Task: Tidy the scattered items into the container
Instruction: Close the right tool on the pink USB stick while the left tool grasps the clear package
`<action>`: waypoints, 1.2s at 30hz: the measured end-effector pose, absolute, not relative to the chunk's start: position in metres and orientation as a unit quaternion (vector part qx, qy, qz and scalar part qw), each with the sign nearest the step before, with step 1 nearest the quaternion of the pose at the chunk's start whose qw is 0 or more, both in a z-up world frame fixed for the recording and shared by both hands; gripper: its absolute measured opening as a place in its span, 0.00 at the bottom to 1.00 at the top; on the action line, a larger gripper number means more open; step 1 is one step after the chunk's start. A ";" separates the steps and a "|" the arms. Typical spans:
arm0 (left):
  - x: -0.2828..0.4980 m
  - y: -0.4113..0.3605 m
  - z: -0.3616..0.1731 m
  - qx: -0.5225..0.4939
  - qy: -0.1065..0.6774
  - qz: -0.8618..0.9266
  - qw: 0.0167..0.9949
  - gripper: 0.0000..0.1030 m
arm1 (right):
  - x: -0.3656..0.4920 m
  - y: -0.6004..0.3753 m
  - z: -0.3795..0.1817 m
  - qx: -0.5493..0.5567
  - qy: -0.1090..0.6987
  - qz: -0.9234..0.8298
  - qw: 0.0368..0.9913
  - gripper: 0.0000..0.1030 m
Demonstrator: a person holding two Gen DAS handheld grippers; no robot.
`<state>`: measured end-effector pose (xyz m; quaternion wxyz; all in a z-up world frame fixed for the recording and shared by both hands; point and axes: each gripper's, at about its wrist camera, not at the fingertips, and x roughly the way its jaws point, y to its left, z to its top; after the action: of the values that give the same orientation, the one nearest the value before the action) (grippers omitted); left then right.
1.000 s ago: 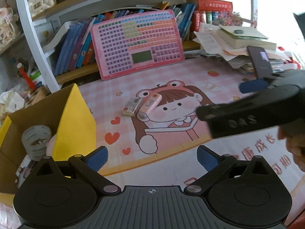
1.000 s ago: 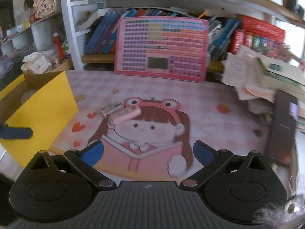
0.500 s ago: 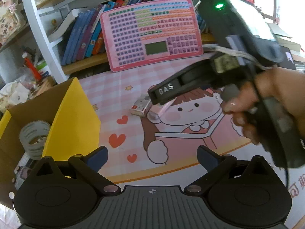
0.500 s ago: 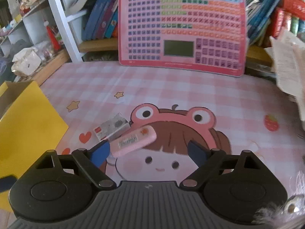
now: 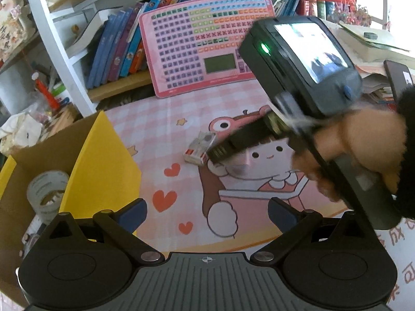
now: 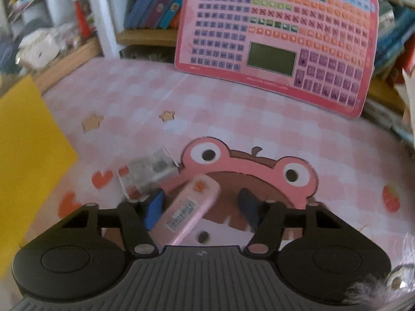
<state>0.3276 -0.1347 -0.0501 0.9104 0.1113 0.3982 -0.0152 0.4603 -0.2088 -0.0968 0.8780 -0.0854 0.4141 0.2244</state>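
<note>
A pink oblong case (image 6: 190, 211) lies slanted on the cartoon mat, between the blue pads of my right gripper (image 6: 201, 207). The jaws are closing; the left pad is almost against the case and a gap shows on the right, so neither presses on it. A small clear plastic box (image 6: 147, 173) sits just left of the case, also seen as the clear box (image 5: 199, 147) in the left wrist view. My left gripper (image 5: 207, 212) hangs open and empty over the mat. The cardboard box (image 5: 101, 160) with a yellow flap stands at its left, a tape roll (image 5: 46, 191) inside.
A pink keypad toy board (image 6: 280, 39) leans against the bookshelf at the back. Piled papers and a dark phone (image 5: 396, 77) lie at the right. A person's hand (image 5: 363, 140) holds the right gripper's handle low over the mat. The yellow flap (image 6: 26, 140) is to the right gripper's left.
The right gripper swept in from the right and down over the pink case, and its jaws narrowed around it. The left gripper drifted a little forward and stayed open.
</note>
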 end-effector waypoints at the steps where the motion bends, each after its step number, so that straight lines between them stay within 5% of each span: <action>1: 0.329 -0.135 -0.051 0.111 0.398 -0.015 0.911 0.98 | 0.459 -0.214 -0.097 -0.084 0.414 0.225 0.878 0.58; 19: 0.395 -0.133 -0.071 0.030 0.395 0.068 0.916 0.95 | 0.430 -0.309 -0.095 -0.074 0.390 0.179 0.900 0.63; 28: 0.433 -0.129 -0.090 0.071 0.396 0.074 0.913 0.71 | 0.445 -0.290 -0.098 -0.110 0.367 0.223 0.896 0.59; 36: 0.447 -0.120 -0.101 0.055 0.402 0.048 0.913 0.61 | 0.454 -0.281 -0.098 -0.111 0.368 0.247 0.890 0.50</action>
<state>0.4475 -0.1197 -0.1005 0.9127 0.0554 0.4021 0.0483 0.4539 -0.2815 -0.0976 0.8897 -0.1108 0.3678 0.2468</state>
